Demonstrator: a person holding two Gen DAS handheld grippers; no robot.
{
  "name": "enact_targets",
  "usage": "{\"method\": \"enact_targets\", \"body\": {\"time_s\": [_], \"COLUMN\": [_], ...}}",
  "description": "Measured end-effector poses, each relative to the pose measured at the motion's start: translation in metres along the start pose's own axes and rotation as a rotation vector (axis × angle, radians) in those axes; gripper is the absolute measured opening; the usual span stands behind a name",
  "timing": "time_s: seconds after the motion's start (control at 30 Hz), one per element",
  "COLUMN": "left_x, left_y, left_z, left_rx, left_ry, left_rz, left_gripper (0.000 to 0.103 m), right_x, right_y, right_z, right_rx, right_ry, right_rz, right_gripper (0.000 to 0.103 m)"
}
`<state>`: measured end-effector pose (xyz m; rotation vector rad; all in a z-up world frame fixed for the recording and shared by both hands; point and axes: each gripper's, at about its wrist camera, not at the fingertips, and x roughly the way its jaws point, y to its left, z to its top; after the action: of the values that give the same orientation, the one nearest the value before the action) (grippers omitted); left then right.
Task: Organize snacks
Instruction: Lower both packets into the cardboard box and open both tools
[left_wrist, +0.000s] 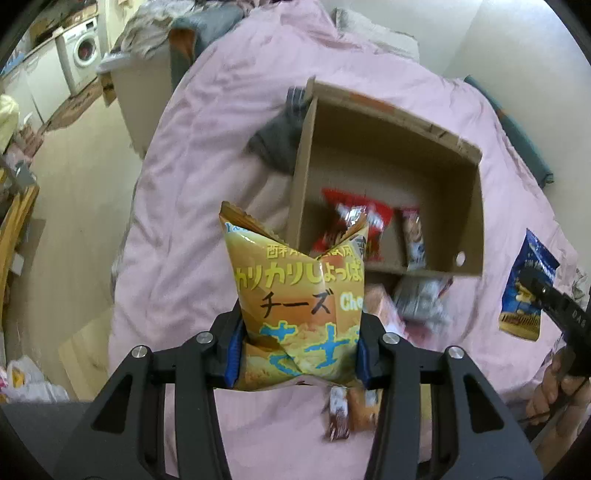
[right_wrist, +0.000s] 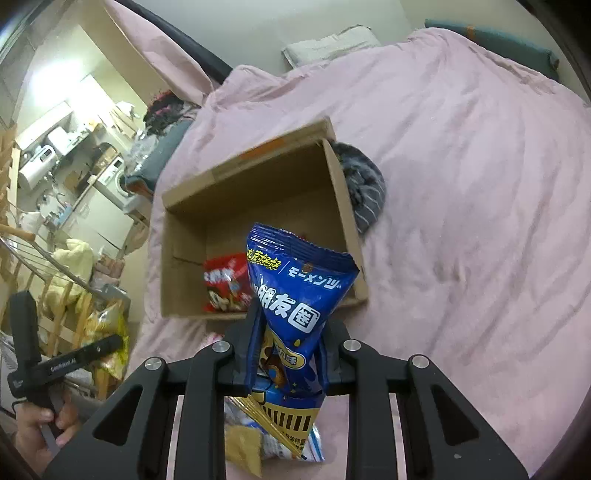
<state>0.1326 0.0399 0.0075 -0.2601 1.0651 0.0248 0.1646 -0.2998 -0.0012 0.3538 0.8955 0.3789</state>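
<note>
My left gripper (left_wrist: 299, 332) is shut on a yellow cheese snack bag (left_wrist: 295, 280), held upright above the pink bed. My right gripper (right_wrist: 288, 347) is shut on a blue snack bag (right_wrist: 299, 288), pinched at its narrow middle; the same blue bag (left_wrist: 528, 291) shows at the right edge of the left wrist view. An open cardboard box (left_wrist: 369, 147) (right_wrist: 258, 192) sits on the bed beyond both bags. Inside it lie a red snack bag (left_wrist: 354, 221) (right_wrist: 225, 280) and a small packet (left_wrist: 413, 236). Loose packets (left_wrist: 421, 299) (right_wrist: 243, 446) lie on the bed in front of the box.
A grey striped cloth (right_wrist: 364, 184) lies against the box's far side. The pink duvet (right_wrist: 461, 184) stretches to the wall and a pillow (right_wrist: 328, 44). Off the bed are a washing machine (left_wrist: 83, 51), a wooden rack (right_wrist: 62, 314) and bags on the floor. A hand (right_wrist: 37, 424) grips the left tool.
</note>
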Motion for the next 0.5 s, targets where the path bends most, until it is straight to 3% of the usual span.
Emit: {"method": "enact_targets", "body": {"time_s": [0.5], "left_x": [0.011], "left_y": [-0.053], "left_z": [0.077], "left_rx": [0.091], "left_ry": [-0.096], "left_rz": [-0.024], "left_gripper": [0.042], "right_x": [0.026], "right_y": [0.027], "right_z": [0.055], "right_rx": [-0.059], "right_ry": [-0.033], "right_rz": [0.031], "right_gripper": [0.025]}}
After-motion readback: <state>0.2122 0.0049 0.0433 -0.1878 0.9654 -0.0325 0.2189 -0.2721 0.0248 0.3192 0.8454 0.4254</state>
